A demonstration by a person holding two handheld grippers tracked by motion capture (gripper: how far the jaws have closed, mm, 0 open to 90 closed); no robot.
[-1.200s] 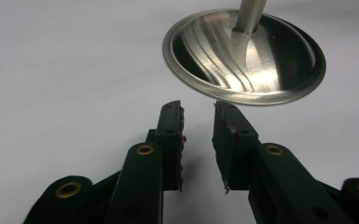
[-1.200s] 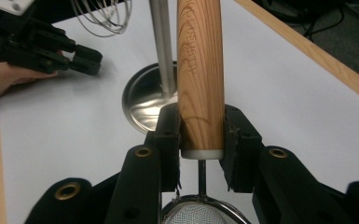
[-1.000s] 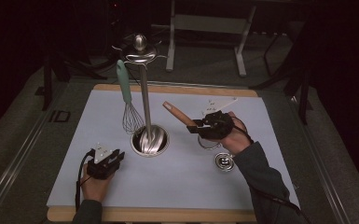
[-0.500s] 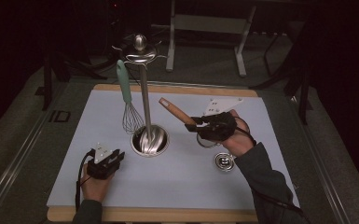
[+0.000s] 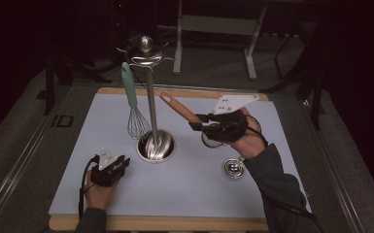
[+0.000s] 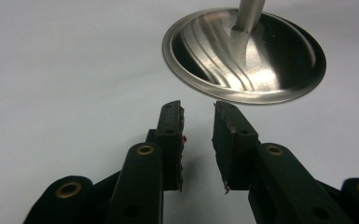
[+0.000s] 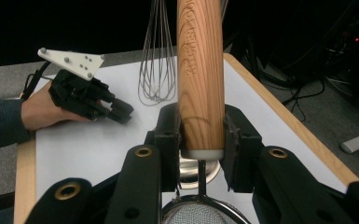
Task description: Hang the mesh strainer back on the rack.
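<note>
Our right tool (image 5: 200, 123), clamped on the wooden handle of a small mesh strainer (image 7: 200, 74), had risen off the counter (image 5: 199, 194) toward the steel utensil stand (image 5: 149, 87); hanging seemed next. Our left tool (image 6: 198, 121) rested apart, empty.

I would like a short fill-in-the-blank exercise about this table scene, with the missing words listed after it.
1. The right tongs are shut on the ____ handle of a strainer.
2. The whisk with the pale green handle hangs from the metal ____.
3. The left tongs are ____ and hold nothing.
4. The stand's round base lies in front of the ____ tongs.

Missing words: wooden; stand; open; left
</note>
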